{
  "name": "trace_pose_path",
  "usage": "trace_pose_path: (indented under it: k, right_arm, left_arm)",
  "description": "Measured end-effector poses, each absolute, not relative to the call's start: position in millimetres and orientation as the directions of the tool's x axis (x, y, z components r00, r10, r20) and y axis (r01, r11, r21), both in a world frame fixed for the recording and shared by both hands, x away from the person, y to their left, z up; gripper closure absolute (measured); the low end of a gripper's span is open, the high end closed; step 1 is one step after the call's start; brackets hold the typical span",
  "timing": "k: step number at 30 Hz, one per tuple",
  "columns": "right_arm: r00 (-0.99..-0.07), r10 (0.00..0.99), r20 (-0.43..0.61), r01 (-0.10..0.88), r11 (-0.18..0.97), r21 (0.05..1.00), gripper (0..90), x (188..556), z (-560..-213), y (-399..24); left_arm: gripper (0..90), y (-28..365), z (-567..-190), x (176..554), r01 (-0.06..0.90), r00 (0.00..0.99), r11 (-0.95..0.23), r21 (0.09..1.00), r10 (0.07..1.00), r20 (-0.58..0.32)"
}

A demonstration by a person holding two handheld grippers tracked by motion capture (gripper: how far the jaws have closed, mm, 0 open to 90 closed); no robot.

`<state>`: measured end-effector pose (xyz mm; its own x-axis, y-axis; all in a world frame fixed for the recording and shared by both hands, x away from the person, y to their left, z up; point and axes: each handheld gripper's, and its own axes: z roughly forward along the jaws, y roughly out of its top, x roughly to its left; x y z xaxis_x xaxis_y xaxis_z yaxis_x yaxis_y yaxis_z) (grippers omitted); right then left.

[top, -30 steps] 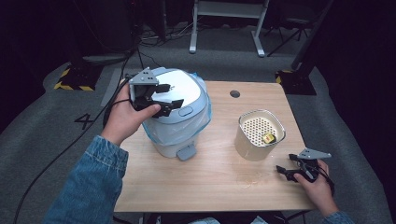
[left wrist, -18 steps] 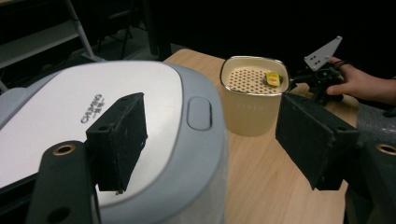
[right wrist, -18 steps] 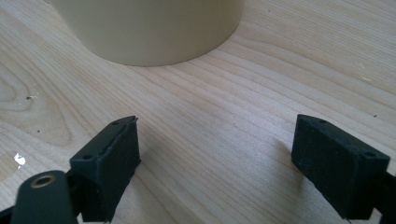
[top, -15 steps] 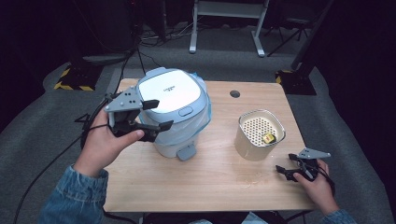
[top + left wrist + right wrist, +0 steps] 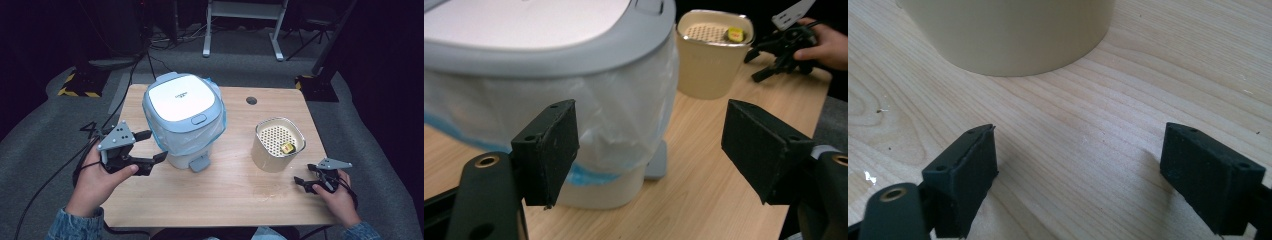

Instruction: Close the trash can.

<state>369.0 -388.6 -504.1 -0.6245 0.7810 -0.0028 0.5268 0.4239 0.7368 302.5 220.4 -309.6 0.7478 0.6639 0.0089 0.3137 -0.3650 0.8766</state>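
Note:
A white bin point(image 5: 182, 117) with a blue-grey lid rim and a clear liner bag stands left of centre on the wooden table point(image 5: 225, 200), its lid down. My left gripper point(image 5: 155, 145) hovers at the bin's front left and points at its side. The jaws are open with nothing between them, and they have just been opening a little wider. In the left gripper view the bin point(image 5: 574, 75) fills the left side beyond that gripper point(image 5: 656, 150). A cream container point(image 5: 277, 144) with a perforated insert holds a small yellow item point(image 5: 287, 147). My right gripper point(image 5: 304, 175) rests open just to its right, and the right gripper view point(image 5: 1078, 175) looks along the tabletop at the container's base point(image 5: 1008, 30).
A small dark hole point(image 5: 251, 100) marks the table's far side. The bin's foot pedal point(image 5: 199, 163) juts toward the front edge. Cables and a hazard-striped block point(image 5: 75, 82) lie on the floor to the left.
My left hand has come off the bin's top, moving left, toward me and downward, and is now beside the bin near the table's left edge. The right hand has stayed put.

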Motion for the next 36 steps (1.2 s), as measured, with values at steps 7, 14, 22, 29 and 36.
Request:
trace_pose_path:
  k: [7,14,22,29,36]
  right_arm:
    - [-0.624,0.781,-0.003,0.527,0.424,0.737,15.1,369.0,-504.1,-388.6]
    - [-0.624,0.781,-0.003,0.527,0.424,0.737,15.1,369.0,-504.1,-388.6]
    - [-0.625,0.780,-0.002,0.526,0.424,0.738,15.3,368.9,-504.1,-388.7]
    - [-0.625,0.780,-0.002,0.526,0.423,0.738,15.3,368.9,-504.1,-388.7]
    - [-0.625,0.780,-0.002,0.526,0.424,0.737,15.3,368.9,-504.1,-388.7]
  left_arm:
    - [23.0,236.6,-338.5,297.3,0.362,0.702,-0.356,0.862,0.712,-0.001]
    - [23.0,250.1,-373.9,299.9,0.434,0.649,-0.335,0.836,0.760,-0.032]
    - [22.6,262.5,-418.5,305.3,0.552,0.585,-0.322,0.769,0.807,-0.083]
    - [22.6,266.7,-453.2,311.0,0.610,0.566,-0.342,0.715,0.819,-0.092]
    - [22.1,266.3,-471.3,312.0,0.630,0.565,-0.374,0.681,0.822,-0.071]
